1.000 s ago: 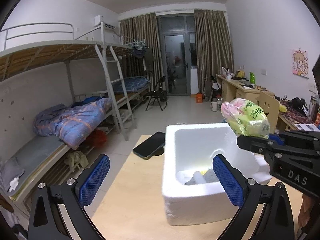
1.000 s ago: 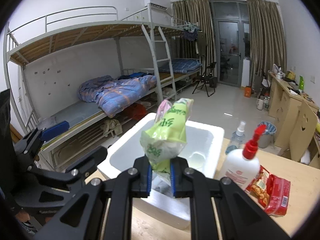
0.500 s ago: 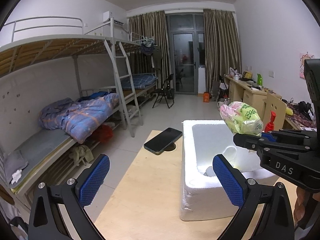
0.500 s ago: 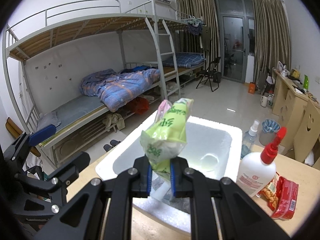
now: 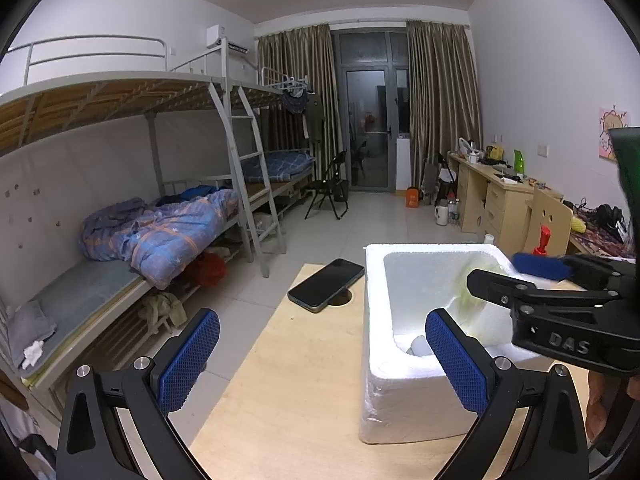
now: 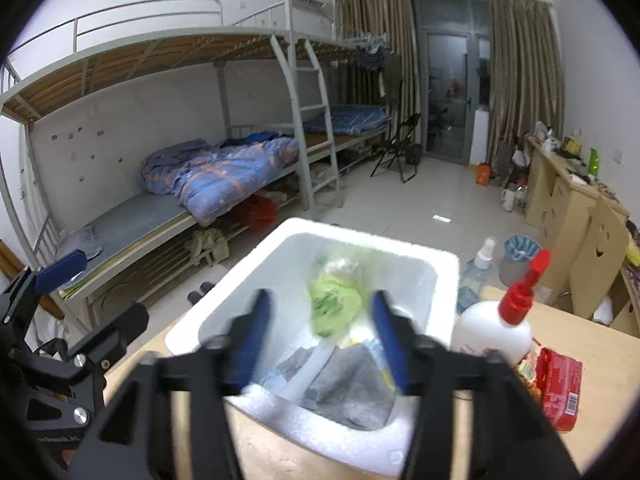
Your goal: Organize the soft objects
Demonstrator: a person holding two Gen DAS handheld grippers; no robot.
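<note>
A white foam box stands on the wooden table; it also shows in the left wrist view. My right gripper is open above the box, its jaws wide apart. A green and pink plastic bag, blurred, is loose between the jaws, inside the box. A grey cloth and other soft items lie on the box floor. My left gripper is open and empty, just left of the box. From the left wrist view the right gripper reaches over the box from the right.
A black phone lies on the table's far edge, left of the box. A white pump bottle with red top, a small spray bottle and red snack packs sit right of the box. Bunk beds stand left, desks right.
My right gripper has opened and let go of the green bag, which has dropped from above the box down into it. The left gripper has shifted left of the box.
</note>
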